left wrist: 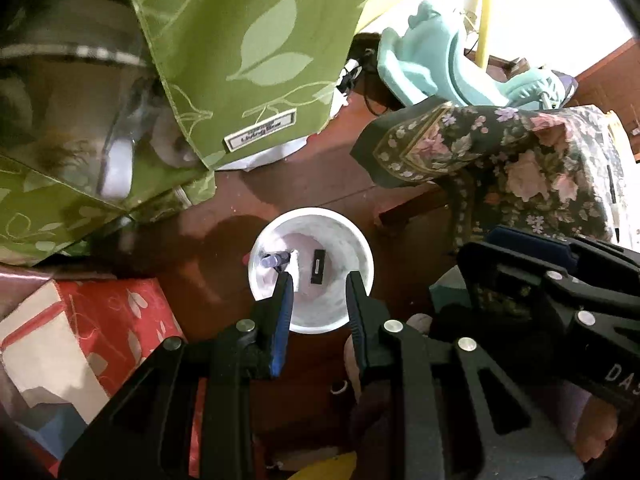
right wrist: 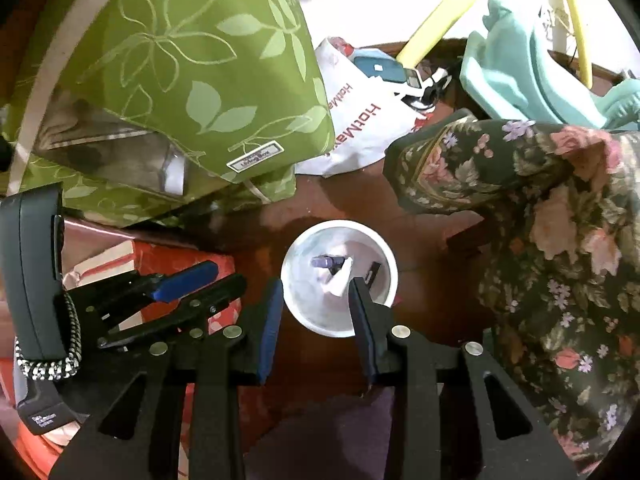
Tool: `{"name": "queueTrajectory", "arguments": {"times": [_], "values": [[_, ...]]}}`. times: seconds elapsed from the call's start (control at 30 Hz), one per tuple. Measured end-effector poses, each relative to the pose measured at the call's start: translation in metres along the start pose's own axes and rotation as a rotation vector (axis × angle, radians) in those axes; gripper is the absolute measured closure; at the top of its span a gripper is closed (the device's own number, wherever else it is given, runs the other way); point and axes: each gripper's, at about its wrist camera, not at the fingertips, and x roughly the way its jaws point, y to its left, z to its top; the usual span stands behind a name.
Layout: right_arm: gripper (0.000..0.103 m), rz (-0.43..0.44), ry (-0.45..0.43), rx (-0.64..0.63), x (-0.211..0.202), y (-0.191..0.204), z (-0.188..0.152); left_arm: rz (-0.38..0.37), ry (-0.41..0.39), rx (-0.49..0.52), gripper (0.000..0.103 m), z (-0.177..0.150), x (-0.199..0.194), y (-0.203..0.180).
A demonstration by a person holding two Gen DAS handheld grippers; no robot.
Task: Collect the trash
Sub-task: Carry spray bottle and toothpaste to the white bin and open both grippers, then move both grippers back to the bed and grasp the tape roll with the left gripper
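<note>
A white round bin stands on the dark wooden floor, seen from above in both views. Inside lie a purple-capped marker, a small black rectangular piece and crumpled white paper. My left gripper is open and empty above the bin's near rim. My right gripper is open and empty, its fingers straddling the bin's left half from above. The right gripper's body shows at the right of the left wrist view; the left gripper shows at the left of the right wrist view.
A green leaf-print bag hangs at the upper left. A floral cloth drapes over furniture on the right. A red patterned box sits at left. A white plastic shopping bag and a teal plastic item lie behind.
</note>
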Motion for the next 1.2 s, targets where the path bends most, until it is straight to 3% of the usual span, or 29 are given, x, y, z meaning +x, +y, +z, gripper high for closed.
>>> {"name": "queueTrajectory", "arguments": {"times": [0.33, 0.67, 1.07, 1.2], "values": [[0.072, -0.028, -0.121, 0.006, -0.054, -0.010, -0.017, -0.002, -0.076, 0.068, 0.077, -0.005, -0.040, -0.034], [0.072, -0.092, -0.265, 0.039, -0.117, -0.043, -0.041, -0.015, -0.139, 0.189, 0.077, -0.010, -0.071, -0.108], [0.072, -0.173, -0.400, 0.191, -0.193, -0.152, -0.080, -0.063, -0.188, 0.373, 0.075, -0.003, -0.088, -0.231], [0.072, -0.200, -0.413, 0.241, -0.210, -0.192, -0.095, -0.080, -0.180, 0.432, 0.066, 0.000, -0.082, -0.274]]}}
